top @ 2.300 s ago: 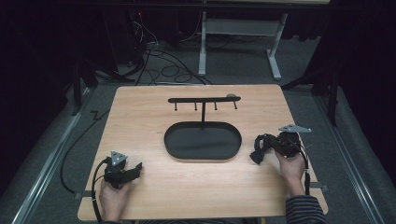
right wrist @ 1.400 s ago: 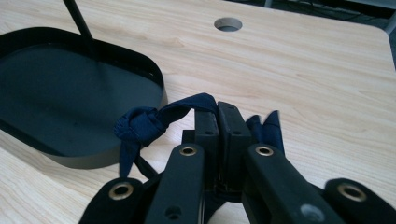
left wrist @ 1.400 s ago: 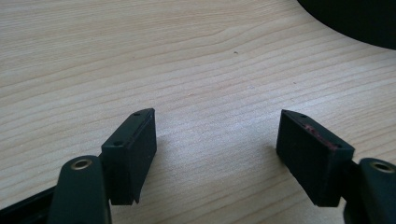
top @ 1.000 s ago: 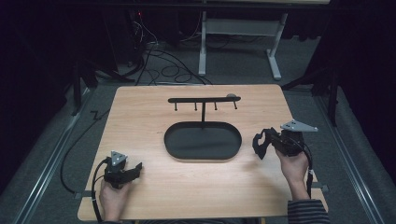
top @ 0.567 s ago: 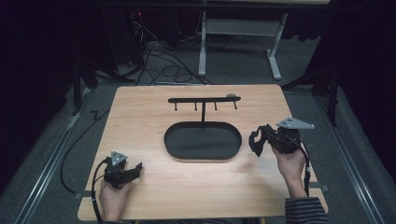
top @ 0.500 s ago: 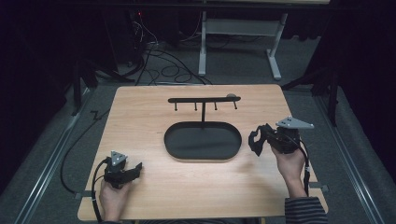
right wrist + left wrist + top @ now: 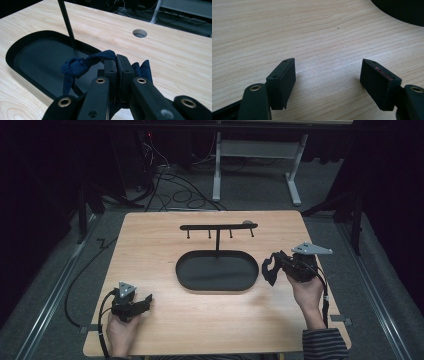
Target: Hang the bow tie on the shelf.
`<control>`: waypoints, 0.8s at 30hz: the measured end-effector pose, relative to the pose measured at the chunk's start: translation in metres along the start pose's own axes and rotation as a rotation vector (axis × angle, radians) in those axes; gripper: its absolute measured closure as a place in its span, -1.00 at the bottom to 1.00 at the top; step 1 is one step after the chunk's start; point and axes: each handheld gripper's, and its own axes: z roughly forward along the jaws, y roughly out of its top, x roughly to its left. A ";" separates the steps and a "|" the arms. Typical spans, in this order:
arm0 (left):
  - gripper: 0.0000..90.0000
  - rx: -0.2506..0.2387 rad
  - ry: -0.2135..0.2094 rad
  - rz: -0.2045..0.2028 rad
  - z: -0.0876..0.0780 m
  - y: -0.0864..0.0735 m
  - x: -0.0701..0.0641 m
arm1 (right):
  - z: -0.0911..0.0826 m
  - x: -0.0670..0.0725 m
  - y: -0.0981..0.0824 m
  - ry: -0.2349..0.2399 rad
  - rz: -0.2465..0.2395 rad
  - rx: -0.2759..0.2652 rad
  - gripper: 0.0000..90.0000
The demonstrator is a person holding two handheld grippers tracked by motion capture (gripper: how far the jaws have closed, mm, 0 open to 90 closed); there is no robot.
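Note:
A dark blue fabric band [image 7: 75, 66] hangs in a knotted loop from my right gripper [image 7: 116, 58], whose jaws are shut on it. In the high view my right gripper [image 7: 271, 269] hovers just right of the black oval tray [image 7: 186, 270], and the band [image 7: 268, 272] droops at its tip. A thin black stand [image 7: 218, 226] with several small hooks rises from the tray's far side, and its post [image 7: 67, 22] stands ahead of the band. My left gripper [image 7: 144, 300] rests at the near left, and its jaws [image 7: 328, 75] are open over bare wood.
The wooden table [image 7: 150, 245] has a round cable hole [image 7: 139, 32] near its far edge. Behind the table lie cables and a white desk frame [image 7: 260, 150] on the floor. Bare wood lies between the tray and my left gripper.
My right gripper, holding the blue band, has lifted off the table and edged left toward the tray. My left gripper has stayed where it was.

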 end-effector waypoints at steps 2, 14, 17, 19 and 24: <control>-0.35 0.000 0.000 0.000 0.000 0.000 0.000 | 0.001 0.001 0.001 0.003 0.004 0.001 0.98; -0.35 0.000 0.000 0.000 0.000 0.000 0.000 | 0.007 0.006 0.013 0.015 -0.017 -0.002 0.98; -0.35 -0.001 0.000 -0.001 0.000 0.000 0.000 | 0.009 0.007 0.018 0.018 -0.018 -0.006 0.98; -0.35 0.000 0.000 0.000 0.000 0.000 0.000 | 0.009 0.008 0.020 0.017 -0.012 -0.010 0.98; -0.35 0.001 -0.001 0.001 0.000 0.000 0.000 | 0.014 0.009 0.026 0.015 -0.016 -0.023 0.98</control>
